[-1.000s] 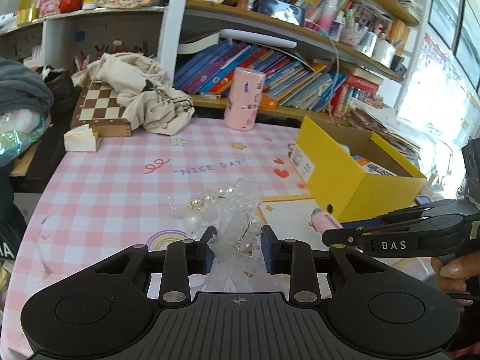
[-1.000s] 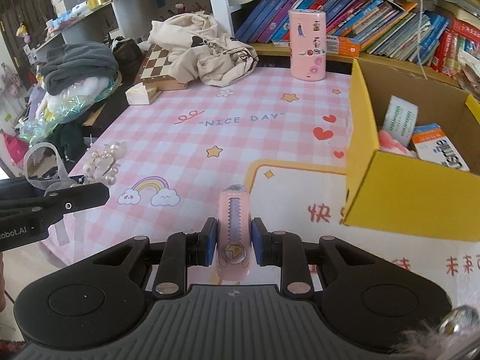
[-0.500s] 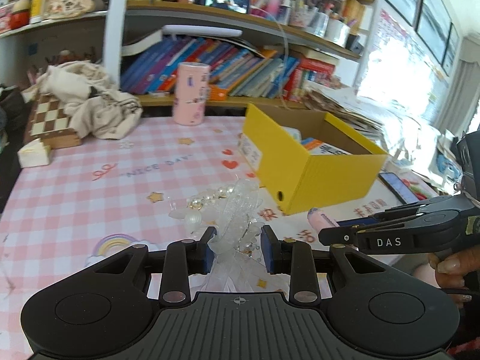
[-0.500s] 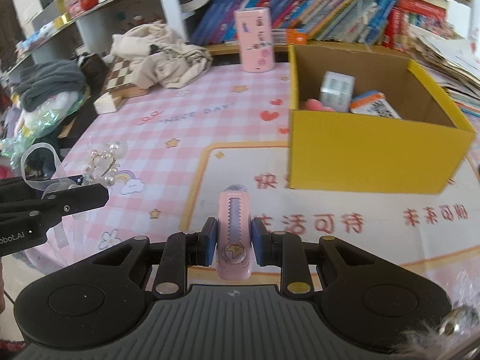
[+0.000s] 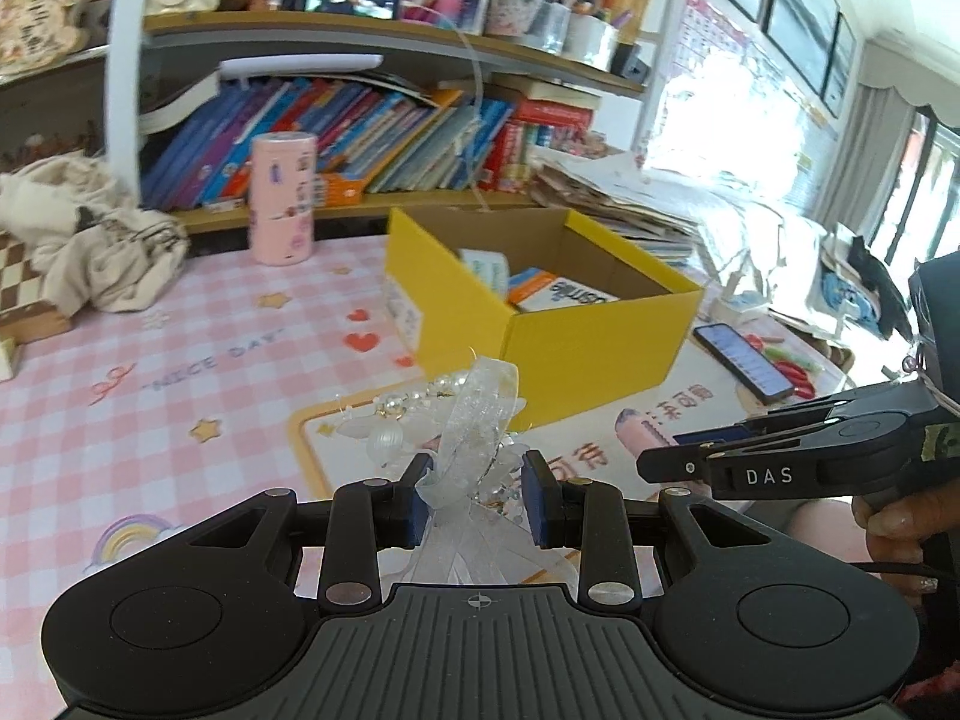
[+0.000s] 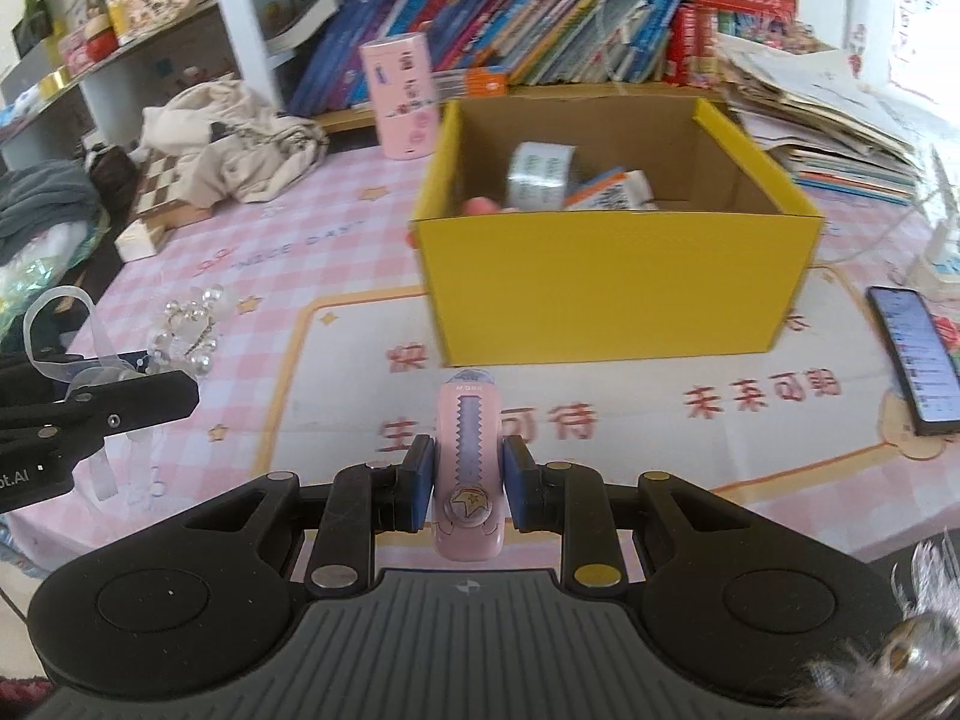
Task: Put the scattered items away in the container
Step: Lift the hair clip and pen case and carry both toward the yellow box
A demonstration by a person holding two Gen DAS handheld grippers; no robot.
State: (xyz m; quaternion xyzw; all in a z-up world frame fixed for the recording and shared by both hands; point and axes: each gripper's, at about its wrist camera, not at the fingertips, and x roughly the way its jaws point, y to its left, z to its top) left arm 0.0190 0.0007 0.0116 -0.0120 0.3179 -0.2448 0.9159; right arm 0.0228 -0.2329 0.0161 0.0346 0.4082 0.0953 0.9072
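My left gripper (image 5: 477, 495) is shut on a white ribbon and pearl hair accessory (image 5: 474, 426), held above the pink checked table (image 5: 180, 420). My right gripper (image 6: 468, 486) is shut on a pink utility knife (image 6: 468, 456). The yellow cardboard box (image 6: 612, 282) stands open ahead of the right gripper, with a tape roll (image 6: 540, 174) and small packets inside. In the left wrist view the box (image 5: 576, 342) is ahead and to the right, and the right gripper (image 5: 660, 450) with the knife shows at the right. The left gripper (image 6: 138, 384) shows at the right wrist view's left edge.
A pink cylinder tin (image 6: 402, 99) stands behind the box by the bookshelf. A phone (image 6: 915, 354) lies on the table right of the box. A chessboard (image 6: 168, 192) under beige cloth (image 6: 240, 138) sits far left. Stacked papers (image 6: 840, 120) lie behind right.
Both grippers have swung to the right and closer to the yellow box, each still holding its item. The box now sits more central in both views.
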